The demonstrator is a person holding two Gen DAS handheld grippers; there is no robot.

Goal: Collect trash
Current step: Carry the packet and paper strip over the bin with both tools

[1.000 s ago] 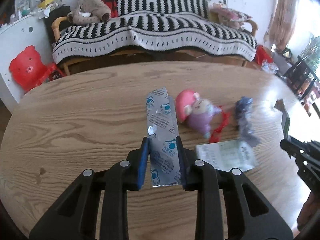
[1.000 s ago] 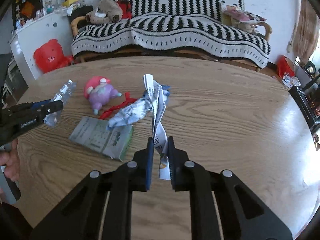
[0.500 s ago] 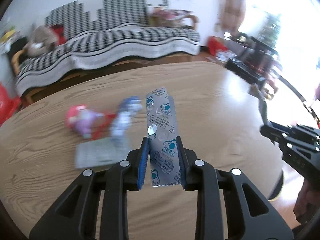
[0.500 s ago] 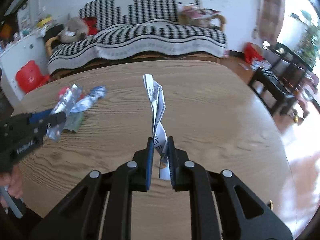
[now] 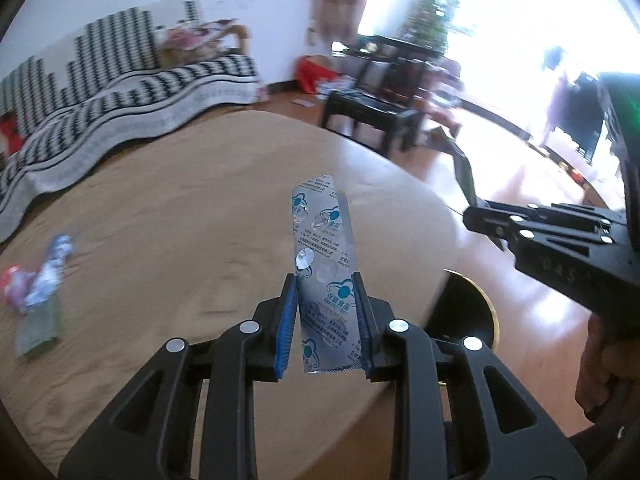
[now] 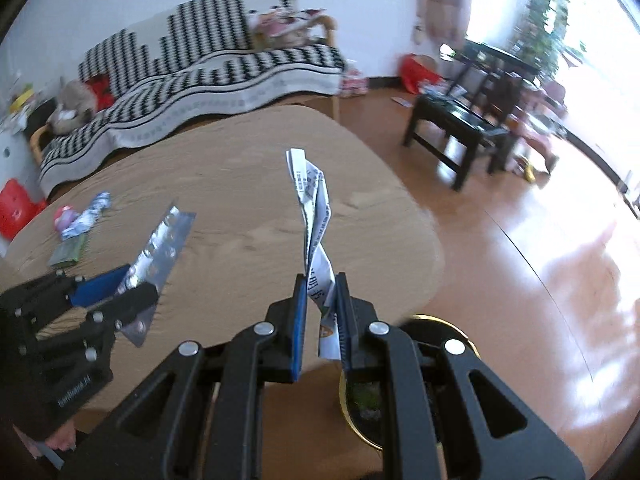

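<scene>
My left gripper (image 5: 325, 280) is shut on a silver blister pack (image 5: 322, 248) with blue logos, which stands up between the blue pads above the wooden table (image 5: 180, 220). My right gripper (image 6: 321, 278) is shut on a twisted strip of white printed paper (image 6: 314, 208). The right wrist view also shows the left gripper (image 6: 132, 284) with the blister pack (image 6: 166, 240) at the left. A dark round bin with a gold rim (image 6: 404, 400) sits on the floor just past the table's near right edge, partly hidden by the right gripper's fingers; the same bin (image 5: 464, 320) shows beyond the left gripper.
Left on the table lie a pink toy (image 6: 66, 216), a crumpled blue-white wrapper (image 6: 92, 210) and a green-white packet (image 6: 70, 252). A striped sofa (image 6: 200, 80) stands behind, and a dark low table (image 6: 456, 128) on the wooden floor at the right.
Both grippers have swung to the right across the table with their loads still held. The toy and leftover litter slid to the left of view, and the bin and floor came into sight.
</scene>
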